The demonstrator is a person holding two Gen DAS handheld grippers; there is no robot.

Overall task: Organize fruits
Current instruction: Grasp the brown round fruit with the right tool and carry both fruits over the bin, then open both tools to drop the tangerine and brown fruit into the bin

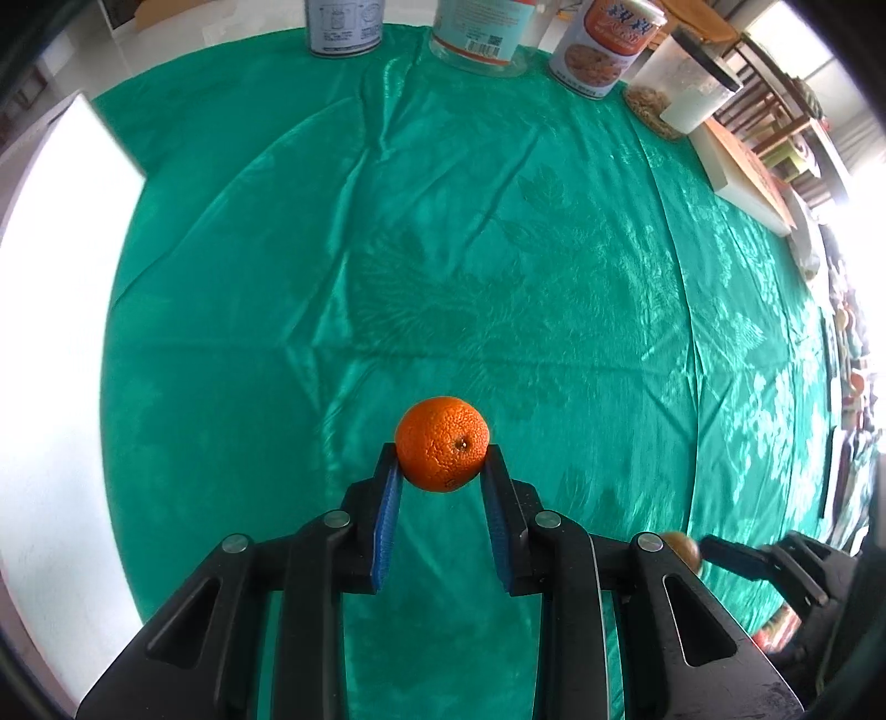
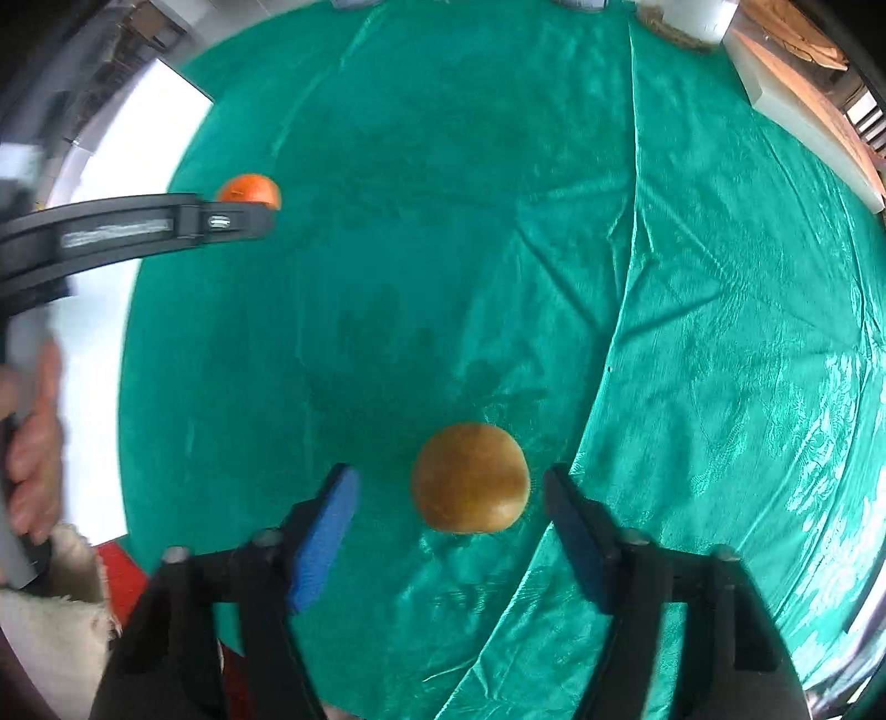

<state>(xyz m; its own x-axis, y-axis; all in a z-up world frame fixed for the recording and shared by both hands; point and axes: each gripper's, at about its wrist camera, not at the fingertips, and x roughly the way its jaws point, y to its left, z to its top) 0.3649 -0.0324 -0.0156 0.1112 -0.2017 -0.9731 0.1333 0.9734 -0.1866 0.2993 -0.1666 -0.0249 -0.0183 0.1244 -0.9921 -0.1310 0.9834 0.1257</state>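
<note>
**Two grippers over fruit on a green cloth**

Green, shiny, creased cloth [image 1: 498, 249] with a woven leaf pattern covers the table in both wrist views. Along its far edge stand a grey can [image 1: 344, 26], a clear jar with a pale label [image 1: 480, 33], an orange-labelled can [image 1: 603, 47] and a lidded plastic tub [image 1: 689, 83]; a flat white-edged board [image 1: 742, 177] lies at the right.

The left gripper [image 1: 443, 459] points steeply down, and its blue-padded fingers [image 1: 391, 498] are clamped on both sides of an orange [image 1: 443, 443], dimpled end toward the camera. From the right wrist view the same fruit shows far left behind that gripper's black finger, and a person's hand [image 2: 33, 443] holds the handle.

The right gripper [image 2: 448, 493] points straight down over a brownish-yellow round fruit [image 2: 469, 477] that lies on the cloth. This fruit sits between the two fingers, with a clear gap on the left and a narrow one on the right, so neither pad touches it. The view is slightly blurred.
</note>
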